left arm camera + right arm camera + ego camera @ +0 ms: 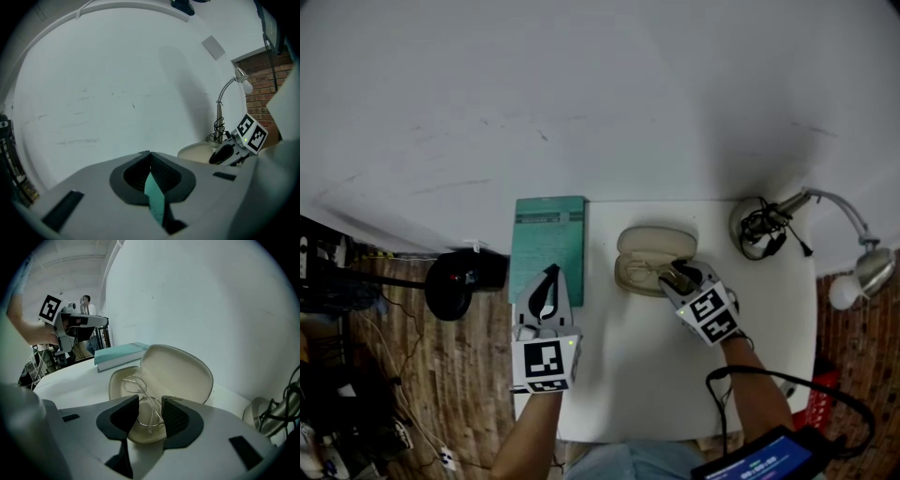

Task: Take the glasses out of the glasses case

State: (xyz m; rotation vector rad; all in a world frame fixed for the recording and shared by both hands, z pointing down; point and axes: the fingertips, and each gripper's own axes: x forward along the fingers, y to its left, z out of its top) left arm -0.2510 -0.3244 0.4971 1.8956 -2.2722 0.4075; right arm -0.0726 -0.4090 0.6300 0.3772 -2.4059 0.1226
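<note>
White wall behind, lightly scuffed. White desk pushed against it.

Teal book lies flat at the desk's left back corner, long side along the left edge.

Lamp at the right back corner: round base with a coiled cable on it, curved neck, head hanging out past the desk's right edge.

Case, cream, sits near the back edge between book and lamp base. It is open; the lid stands up on the wall side and the tray faces the person.

Left claw: tips pressed together, nothing pinched. It is over the near end of the book; a strip of teal shows through the gap behind the tips. Whether it touches the book I cannot tell.

Right claw: spread, tilted down into the near end of the case tray. The wire frame runs between the two pads with a gap on either side, so it is not pinched.

Glasses: thin metal frame, folded, lying in the tray of the case, not lifted.
</note>
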